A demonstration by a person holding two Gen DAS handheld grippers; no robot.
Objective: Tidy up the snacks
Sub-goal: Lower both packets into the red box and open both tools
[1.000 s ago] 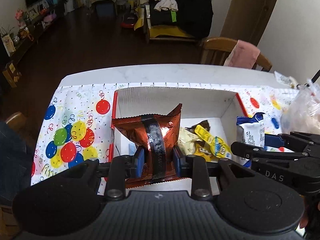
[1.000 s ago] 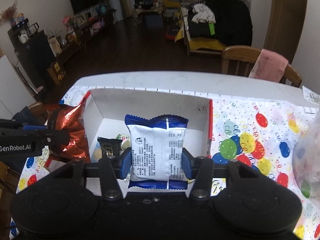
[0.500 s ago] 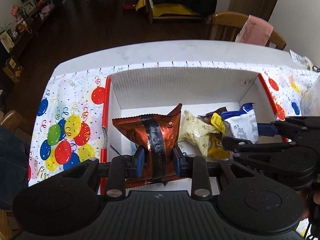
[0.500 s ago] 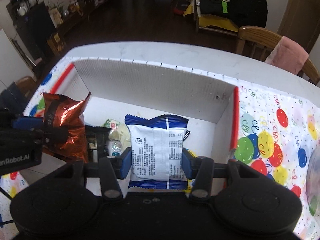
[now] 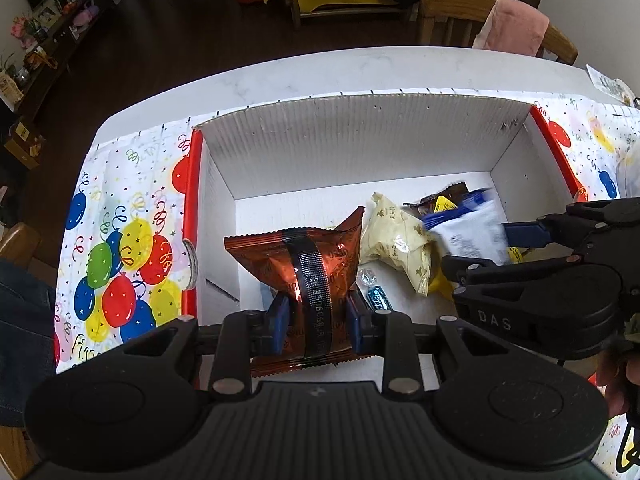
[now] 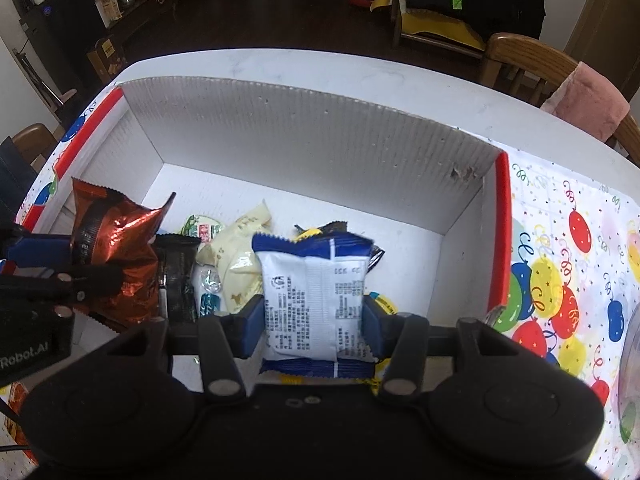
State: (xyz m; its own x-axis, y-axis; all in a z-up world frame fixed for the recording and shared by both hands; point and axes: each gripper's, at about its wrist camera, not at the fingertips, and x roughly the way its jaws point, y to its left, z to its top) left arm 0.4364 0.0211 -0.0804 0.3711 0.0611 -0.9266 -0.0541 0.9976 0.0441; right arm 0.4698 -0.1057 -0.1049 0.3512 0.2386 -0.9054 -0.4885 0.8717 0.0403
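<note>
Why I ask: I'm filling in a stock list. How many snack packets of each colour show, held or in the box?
copper packet: 1
blue-and-white packet: 1
cream packet: 1
black packet: 1
brown packet with yellow label: 1
Total: 5, leaving out small sweets and half-hidden things.
</note>
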